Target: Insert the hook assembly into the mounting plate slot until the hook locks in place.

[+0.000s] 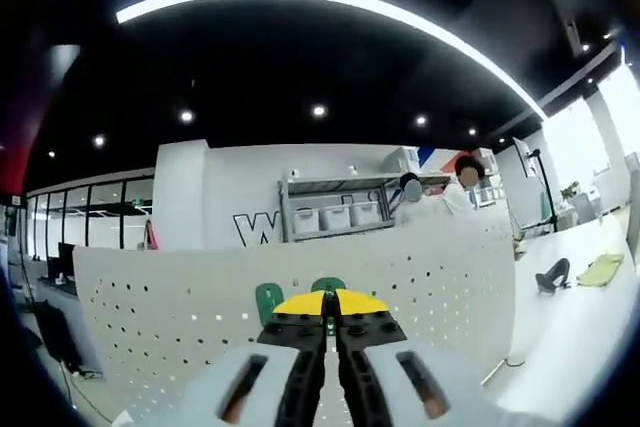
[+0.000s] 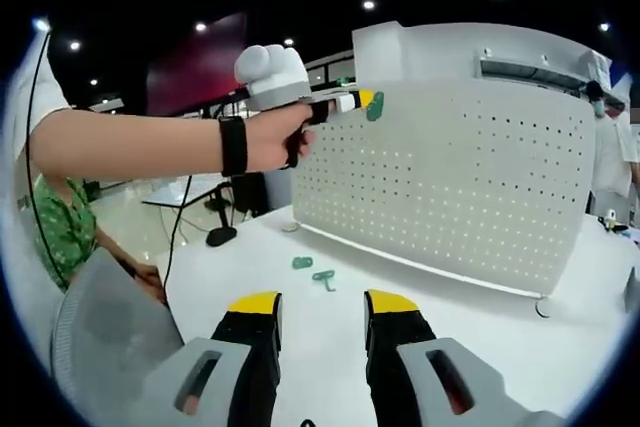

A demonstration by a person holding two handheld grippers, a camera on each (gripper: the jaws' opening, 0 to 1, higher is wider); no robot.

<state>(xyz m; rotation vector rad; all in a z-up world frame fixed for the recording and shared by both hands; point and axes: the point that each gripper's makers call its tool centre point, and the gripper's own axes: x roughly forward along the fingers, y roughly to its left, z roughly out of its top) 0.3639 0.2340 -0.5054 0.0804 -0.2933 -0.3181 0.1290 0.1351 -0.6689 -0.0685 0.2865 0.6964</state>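
Observation:
A white perforated mounting plate [image 2: 450, 177] stands upright on the white table [image 2: 320, 347]. In the right gripper view a hand holds my left gripper [image 2: 352, 101] at the plate's upper left corner, shut on a green hook [image 2: 374, 105] that touches the plate. In the left gripper view the yellow-tipped jaws of my left gripper [image 1: 330, 303] are pressed together against the plate [image 1: 180, 307], with green hook parts [image 1: 328, 285] showing just behind them. My right gripper [image 2: 323, 305] hovers open over the table with nothing between its jaws. Two more green hook pieces [image 2: 303, 263] [image 2: 324, 277] lie on the table before the plate.
A person's forearm with a black wristband [image 2: 233, 145] reaches across from the left. People and a shelf with bins [image 1: 335, 215] stand behind the plate. A yellow cloth [image 1: 600, 269] and a dark object [image 1: 552, 275] lie on the table at right.

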